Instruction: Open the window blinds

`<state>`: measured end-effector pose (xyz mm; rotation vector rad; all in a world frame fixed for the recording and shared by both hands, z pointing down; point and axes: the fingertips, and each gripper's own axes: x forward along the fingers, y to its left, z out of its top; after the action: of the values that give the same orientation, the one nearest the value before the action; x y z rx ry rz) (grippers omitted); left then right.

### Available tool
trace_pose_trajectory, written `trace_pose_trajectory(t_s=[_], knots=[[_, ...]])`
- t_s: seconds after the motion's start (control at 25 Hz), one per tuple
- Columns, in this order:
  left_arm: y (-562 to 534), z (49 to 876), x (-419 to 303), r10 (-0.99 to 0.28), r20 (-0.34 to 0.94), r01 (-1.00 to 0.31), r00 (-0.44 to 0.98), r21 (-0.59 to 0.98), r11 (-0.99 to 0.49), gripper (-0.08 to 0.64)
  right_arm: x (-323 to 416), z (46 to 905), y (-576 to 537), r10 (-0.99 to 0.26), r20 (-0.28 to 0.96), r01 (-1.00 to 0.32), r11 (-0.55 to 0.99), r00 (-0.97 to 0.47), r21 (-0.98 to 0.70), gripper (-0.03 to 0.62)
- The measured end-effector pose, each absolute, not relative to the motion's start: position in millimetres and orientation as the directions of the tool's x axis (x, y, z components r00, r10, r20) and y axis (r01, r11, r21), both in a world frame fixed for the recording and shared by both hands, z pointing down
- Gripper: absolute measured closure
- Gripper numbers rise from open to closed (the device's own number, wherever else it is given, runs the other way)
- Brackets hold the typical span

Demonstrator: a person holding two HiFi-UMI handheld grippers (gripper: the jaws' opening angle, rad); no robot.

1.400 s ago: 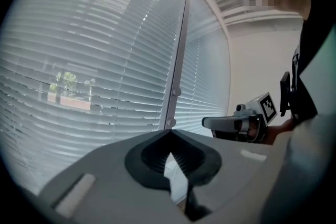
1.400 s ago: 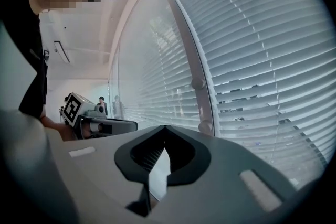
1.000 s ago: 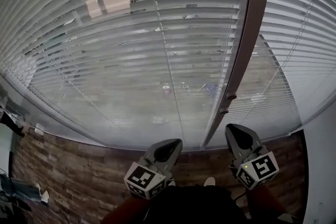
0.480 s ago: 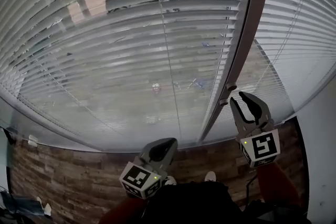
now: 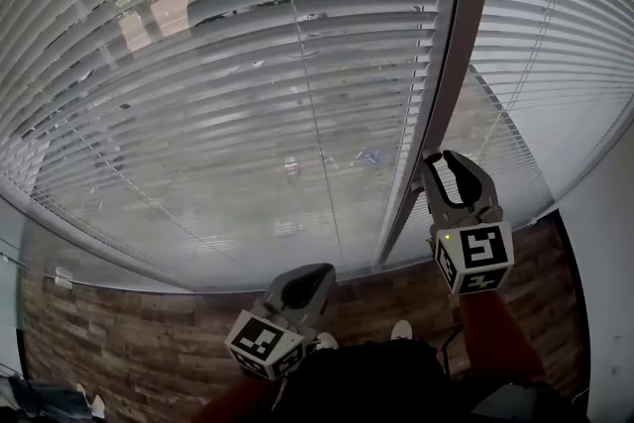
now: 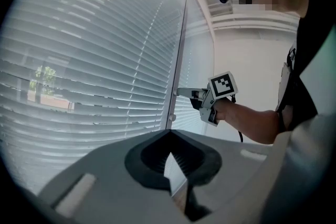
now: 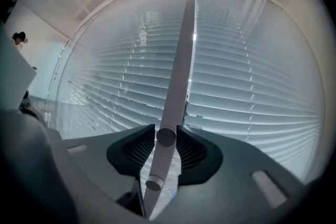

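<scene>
White slatted blinds [image 5: 248, 64] hang over the window, and a second set [image 5: 555, 45] hangs to the right of a brown upright post [image 5: 451, 84]. My right gripper [image 5: 446, 159] is raised level against the post's lower end. Its jaws have just been opening and stand apart on either side of the post [image 7: 181, 60]. The upper round knob [image 7: 166, 136] lies between the pads, and a second knob [image 7: 154, 183] sits below it. The left gripper view shows the right gripper [image 6: 185, 93] at the post [image 6: 178, 60]. My left gripper [image 5: 315, 274] hangs lower, shut and holding nothing.
A thin beaded cord [image 5: 540, 35] runs down the right blinds. A white wall [image 5: 609, 243] closes in at the far right. Wood-plank flooring [image 5: 129, 332] lies below the sill, with the person's shoe [image 5: 401, 330] near the bottom.
My right gripper has risen up to the post and gone from shut to open, its jaws now around the knob. My left gripper has stayed low and shut.
</scene>
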<state>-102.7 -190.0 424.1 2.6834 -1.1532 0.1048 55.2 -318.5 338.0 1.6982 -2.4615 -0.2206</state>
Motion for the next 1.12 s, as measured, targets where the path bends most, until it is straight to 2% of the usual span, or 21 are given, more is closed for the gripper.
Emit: trace_pose_trajectory(t_s=[0.6, 0.88, 1.12], knots=[[-192.9, 430.9, -102.4, -0.707, 0.138, -0.719, 0.694, 0.181, -0.671, 0.560, 57.2, 344.4, -329.9, -0.949, 0.055, -0.930, 0.315, -0.310, 0.188, 0.440], [-195.0, 429.2, -99.4, -0.699, 0.131, -0.710, 0.703, 0.177, -0.681, 0.560, 51.3, 341.3, -328.2, -0.953, 0.087, -0.873, 0.302, -0.291, 0.384, 0.443], [-195.2, 431.1, -100.1, -0.698, 0.138, -0.711, 0.702, 0.175, -0.681, 0.558, 47.8, 343.3, -325.7, -0.964, 0.113, -0.746, 0.259, -0.242, 0.613, 0.445]])
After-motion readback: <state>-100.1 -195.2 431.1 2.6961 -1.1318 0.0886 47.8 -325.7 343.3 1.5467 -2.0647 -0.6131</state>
